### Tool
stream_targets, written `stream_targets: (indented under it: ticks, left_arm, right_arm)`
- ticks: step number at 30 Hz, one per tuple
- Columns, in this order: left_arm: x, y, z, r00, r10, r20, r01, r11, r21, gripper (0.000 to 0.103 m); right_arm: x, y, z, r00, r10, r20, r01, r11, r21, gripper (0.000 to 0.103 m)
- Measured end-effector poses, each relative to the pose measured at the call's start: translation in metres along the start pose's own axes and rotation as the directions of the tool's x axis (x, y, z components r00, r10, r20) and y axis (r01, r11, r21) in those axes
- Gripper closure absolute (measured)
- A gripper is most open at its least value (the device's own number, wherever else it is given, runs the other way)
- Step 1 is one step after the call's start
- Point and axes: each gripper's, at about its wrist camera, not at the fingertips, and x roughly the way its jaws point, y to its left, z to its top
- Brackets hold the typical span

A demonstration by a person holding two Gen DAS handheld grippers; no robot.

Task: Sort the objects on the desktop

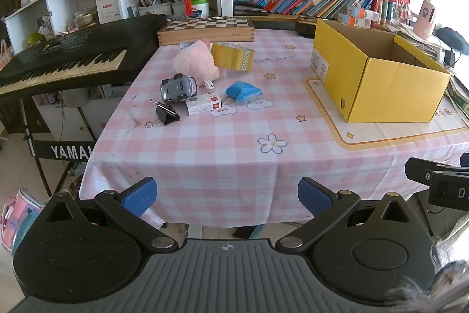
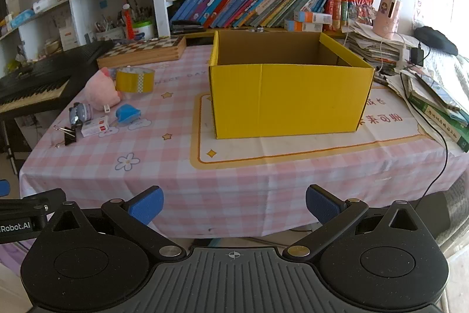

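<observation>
1. The left gripper [image 1: 227, 195] hangs level just off the table's near edge, its blue fingers [image 1: 140, 195] spread wide with nothing between them, aimed toward the left half of the table [image 1: 234, 166].
2. The right gripper [image 2: 233, 203] sits alongside it at the same near edge, also level, jaws wide apart and empty, facing the yellow box [image 2: 290, 99].
3. Toward the left edge, a black binder clip [image 1: 165, 115] lies nearest, with a small white box [image 1: 203, 104] just beside it on the right.
4. Behind the clip stands a grey toy car [image 1: 177, 87]; right of the white box sits a blue crumpled item [image 1: 243, 91], maybe a wrapped pack, hard to tell.
5. Farther back, a pink plush toy [image 1: 195, 63] touches a yellow tape roll [image 1: 232, 56] leaning on it.
6. The yellow box stands open on the right half of the table, and what shows of its inside is bare.
7. At the far edge lies a wooden chessboard [image 1: 205, 30]; a black keyboard [image 1: 64, 60] stands off the left edge.
</observation>
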Motion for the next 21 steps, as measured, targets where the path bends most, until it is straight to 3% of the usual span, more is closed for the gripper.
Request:
stream_targets:
  ticks: [21]
  left_arm:
    - [0.0022,0.0032,0.0022,1.0,-0.011,-0.001,0.011,1.0,0.004,0.0]
  right_arm:
    - [-0.0028,0.0034,0.0044,1.0,0.022,0.006,-0.022,1.0,-0.009,0.0]
